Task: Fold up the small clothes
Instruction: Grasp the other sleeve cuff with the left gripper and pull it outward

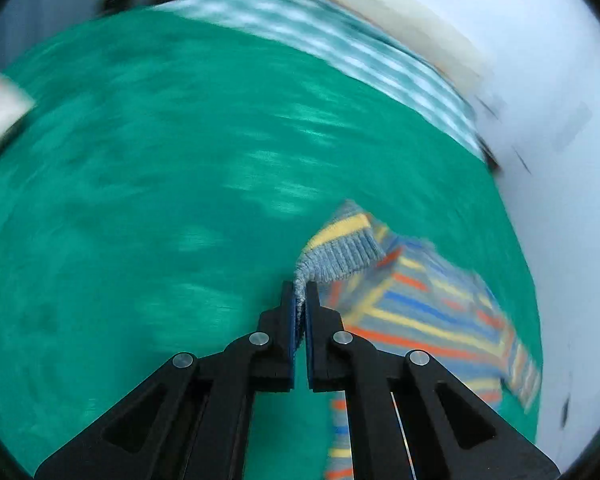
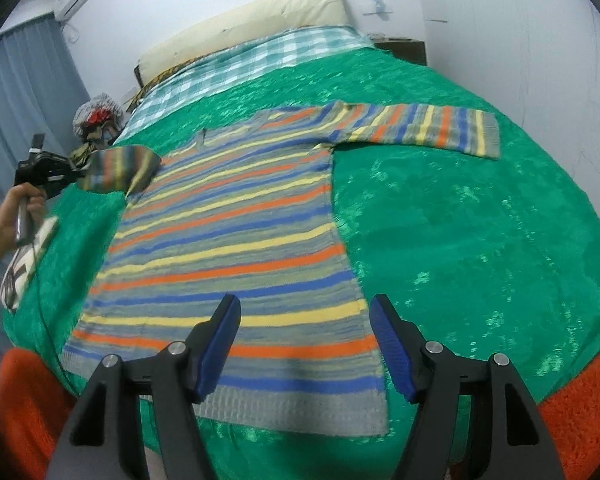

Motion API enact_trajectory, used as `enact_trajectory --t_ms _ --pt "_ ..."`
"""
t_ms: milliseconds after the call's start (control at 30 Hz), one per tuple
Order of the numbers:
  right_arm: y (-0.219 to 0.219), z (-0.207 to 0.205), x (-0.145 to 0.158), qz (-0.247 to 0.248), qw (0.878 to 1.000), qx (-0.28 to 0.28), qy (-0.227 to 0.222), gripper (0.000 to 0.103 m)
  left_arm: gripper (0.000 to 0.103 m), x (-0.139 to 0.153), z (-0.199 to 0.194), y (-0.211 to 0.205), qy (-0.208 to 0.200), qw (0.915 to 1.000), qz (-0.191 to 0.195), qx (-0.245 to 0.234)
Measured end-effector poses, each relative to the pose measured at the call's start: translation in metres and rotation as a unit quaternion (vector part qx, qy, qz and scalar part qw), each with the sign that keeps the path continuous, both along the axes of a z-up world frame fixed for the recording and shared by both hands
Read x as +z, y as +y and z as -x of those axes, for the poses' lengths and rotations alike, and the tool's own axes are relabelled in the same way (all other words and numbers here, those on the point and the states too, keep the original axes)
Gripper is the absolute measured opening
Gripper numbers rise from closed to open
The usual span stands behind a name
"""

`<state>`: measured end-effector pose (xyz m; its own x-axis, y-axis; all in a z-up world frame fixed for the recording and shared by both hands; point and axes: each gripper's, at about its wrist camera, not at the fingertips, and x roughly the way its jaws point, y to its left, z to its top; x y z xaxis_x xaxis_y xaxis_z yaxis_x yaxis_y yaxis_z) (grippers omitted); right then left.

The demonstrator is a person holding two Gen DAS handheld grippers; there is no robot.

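Note:
A small striped sweater (image 2: 236, 240) in grey, blue, yellow and orange lies flat on the green bed cover (image 2: 460, 220). Its right sleeve (image 2: 420, 128) is stretched out to the right. My left gripper (image 1: 300, 288) is shut on the grey ribbed cuff (image 1: 340, 256) of the left sleeve and holds it lifted; it also shows at the left of the right wrist view (image 2: 72, 172), with the sleeve (image 2: 120, 170) raised off the bed. That view is motion-blurred. My right gripper (image 2: 304, 312) is open and empty, above the sweater's lower hem (image 2: 300, 412).
A checked teal sheet (image 2: 252, 60) and a cream pillow (image 2: 240, 24) lie at the head of the bed. A dark nightstand (image 2: 404, 50) stands by the wall. An orange cloth (image 2: 580, 400) lies along the near edge. A printed paper (image 2: 24, 268) sits at the left edge.

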<state>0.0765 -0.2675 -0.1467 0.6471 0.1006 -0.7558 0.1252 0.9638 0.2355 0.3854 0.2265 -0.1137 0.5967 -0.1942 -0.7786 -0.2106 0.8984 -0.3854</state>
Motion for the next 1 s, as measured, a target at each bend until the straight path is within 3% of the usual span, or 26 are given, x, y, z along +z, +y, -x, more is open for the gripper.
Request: enact_trajectory --t_ms 133,300,433,633,767,833,867,967,1000 --pt "0.01 -0.003 -0.004 0.007 1.0 0.017 0.004 0.067 0.002 -0.026 0.015 0.05 0.032 0.998 -0.012 0.054" --pt "0.017 -0.004 -0.009 0.02 0.999 0.028 0.012 0.067 0.001 -0.042 0.029 0.073 0.051 0.9955 0.01 0.079" --pt "0.02 -0.006 -0.014 0.023 0.999 0.033 0.02 0.067 0.001 -0.052 0.025 0.083 0.074 0.9931 -0.018 0.089" --pt "0.026 -0.009 -0.018 0.03 0.998 0.045 0.026 0.067 0.004 -0.091 0.032 0.095 0.123 0.9843 -0.005 0.126" --pt "0.025 -0.007 -0.019 0.031 0.998 0.045 0.028 0.067 0.006 -0.087 0.042 0.12 0.123 0.9773 -0.006 0.172" --pt "0.024 -0.008 -0.021 0.027 0.998 0.042 0.03 0.067 0.019 -0.078 0.05 0.13 0.113 0.9752 -0.013 0.19" --pt "0.023 -0.009 -0.022 0.025 0.998 0.04 0.031 0.067 0.021 -0.072 0.053 0.13 0.1 0.9768 -0.015 0.189" --pt "0.025 -0.012 -0.025 0.023 0.998 0.041 0.036 0.067 0.027 -0.052 0.05 0.105 0.047 0.9908 -0.027 0.124" --pt "0.027 -0.014 -0.026 0.024 0.998 0.044 0.038 0.067 0.037 -0.049 0.044 0.092 0.039 0.9948 -0.023 0.092"
